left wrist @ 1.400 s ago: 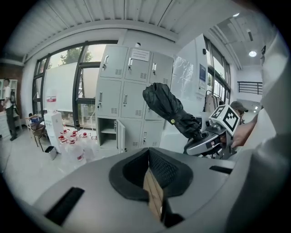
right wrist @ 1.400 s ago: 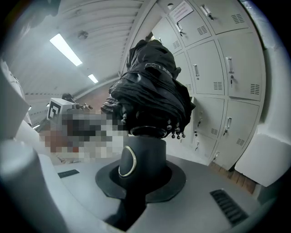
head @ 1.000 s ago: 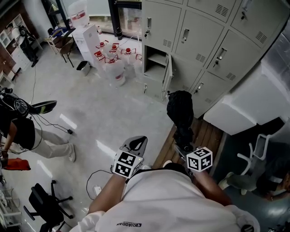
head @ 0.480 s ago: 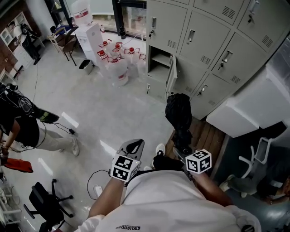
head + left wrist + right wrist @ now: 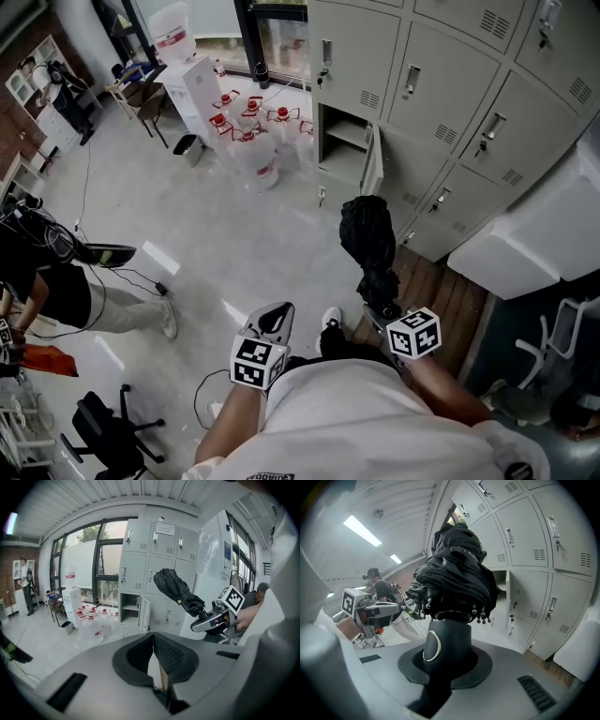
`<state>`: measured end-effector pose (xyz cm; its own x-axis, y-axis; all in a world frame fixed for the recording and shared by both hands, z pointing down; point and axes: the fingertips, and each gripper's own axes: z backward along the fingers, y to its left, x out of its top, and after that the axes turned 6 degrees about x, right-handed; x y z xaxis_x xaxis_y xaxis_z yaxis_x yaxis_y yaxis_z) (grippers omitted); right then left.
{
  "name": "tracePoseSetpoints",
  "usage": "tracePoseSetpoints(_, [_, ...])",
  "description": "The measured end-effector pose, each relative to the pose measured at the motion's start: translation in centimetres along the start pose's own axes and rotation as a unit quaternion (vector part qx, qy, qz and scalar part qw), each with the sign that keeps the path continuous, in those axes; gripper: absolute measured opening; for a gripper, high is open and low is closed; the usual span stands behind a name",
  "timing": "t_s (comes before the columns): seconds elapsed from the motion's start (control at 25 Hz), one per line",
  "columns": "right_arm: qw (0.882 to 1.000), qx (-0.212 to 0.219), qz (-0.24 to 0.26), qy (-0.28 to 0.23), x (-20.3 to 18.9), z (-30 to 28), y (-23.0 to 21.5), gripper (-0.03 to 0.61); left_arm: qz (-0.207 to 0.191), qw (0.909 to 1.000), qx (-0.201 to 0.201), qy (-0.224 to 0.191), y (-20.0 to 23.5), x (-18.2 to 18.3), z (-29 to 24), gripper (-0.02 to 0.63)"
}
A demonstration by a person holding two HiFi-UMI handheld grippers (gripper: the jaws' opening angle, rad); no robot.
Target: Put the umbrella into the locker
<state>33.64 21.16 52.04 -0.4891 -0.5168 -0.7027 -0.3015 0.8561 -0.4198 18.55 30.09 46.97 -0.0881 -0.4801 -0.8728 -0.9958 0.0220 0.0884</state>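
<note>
Below the head camera, two forearms reach forward from a white shirt [image 5: 356,422], one to each gripper. On the person's right side, the right gripper [image 5: 382,305] points ahead and downward toward the lockers, its marker cube [image 5: 413,333] facing up. Its jaws are clamped on the handle [image 5: 449,644] of the folded black umbrella [image 5: 367,234]. In the right gripper view that handle, with a pale ring on it, fills the slot between the jaws, and the bundled canopy bulges just beyond it. The umbrella juts out from the jaws in the air, canopy end leading, above the edge of a wooden floor strip [image 5: 441,291] and short of the open locker [image 5: 349,141], apart from it. That locker's door [image 5: 373,171] stands swung outward, and a shelf shows inside. Level with its partner but well apart from the umbrella, the left gripper [image 5: 270,322] points forward and down over the pale floor [image 5: 234,234]. Its pads are pressed together at the tips with nothing between them. Water jugs [image 5: 253,141] stand on the floor to the left of the lockers.
</note>
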Motion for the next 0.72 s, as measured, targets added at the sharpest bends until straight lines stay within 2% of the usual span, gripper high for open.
tracePoseSetpoints(0.12, [1.000,-0.006,0.008,-0.002,0.8,-2.1,-3.1,0.080,0.037,0.9990,-0.025,-0.009,1.6,0.8,-4.3,0.015])
tracePoseSetpoints(0.2, [1.000,-0.010,0.017,-0.006,1.6,-3.7,-5.5,0.080,0.039,0.9985,-0.035,-0.017,3.1,2.5,-7.8,0.015])
tracePoseSetpoints(0.36, [0.999,-0.023,0.019,-0.015,4.4,-6.8,-10.8,0.080,-0.025,0.9983,-0.051,-0.015,5.1,6.8,-14.8,0.015])
tracePoseSetpoints(0.52, [0.999,-0.005,-0.019,-0.040,8.7,-9.8,-13.8,0.080,-0.078,0.9946,-0.065,-0.019,6.5,11.5,-20.2,0.015])
tracePoseSetpoints(0.6, [0.999,-0.003,-0.029,-0.045,10.3,-10.9,-15.1,0.080,-0.089,0.9934,-0.070,-0.020,7.1,13.0,-22.5,0.015])
tracePoseSetpoints(0.72, [0.999,-0.010,-0.033,-0.039,11.3,-11.7,-16.3,0.080,-0.091,0.9918,-0.090,-0.003,7.2,13.1,-24.5,0.015])
